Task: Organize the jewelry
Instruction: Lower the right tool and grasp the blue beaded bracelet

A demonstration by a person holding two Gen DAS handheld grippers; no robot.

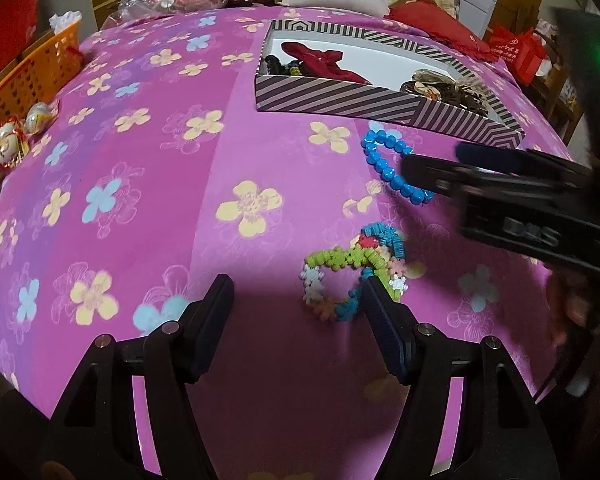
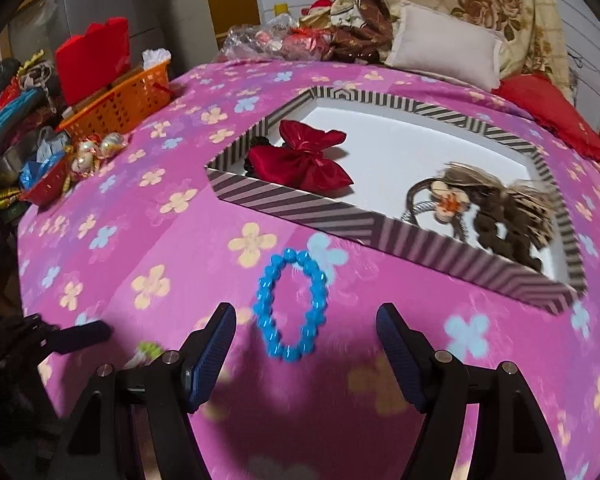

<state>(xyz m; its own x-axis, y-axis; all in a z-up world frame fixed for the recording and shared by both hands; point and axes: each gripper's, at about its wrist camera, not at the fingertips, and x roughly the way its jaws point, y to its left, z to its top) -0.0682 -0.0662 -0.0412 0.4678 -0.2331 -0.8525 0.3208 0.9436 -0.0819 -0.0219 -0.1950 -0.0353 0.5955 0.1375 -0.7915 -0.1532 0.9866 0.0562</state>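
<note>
A blue bead bracelet (image 2: 290,308) lies on the pink flowered bedcover just in front of my open right gripper (image 2: 306,322), partly between its fingertips. It also shows in the left wrist view (image 1: 384,162), with the right gripper (image 1: 420,164) over its right side. A multicoloured flower bracelet (image 1: 350,276) lies by the right fingertip of my open left gripper (image 1: 296,294). A striped box (image 2: 300,206) behind holds a red bow (image 2: 304,156) and brown hair ties (image 2: 496,204); the box also shows in the left wrist view (image 1: 340,98).
An orange basket (image 2: 120,102) and shiny wrapped balls (image 2: 94,150) sit at the left edge of the bed. A white pillow (image 2: 444,50), a red cushion (image 2: 548,110) and clutter lie at the far end.
</note>
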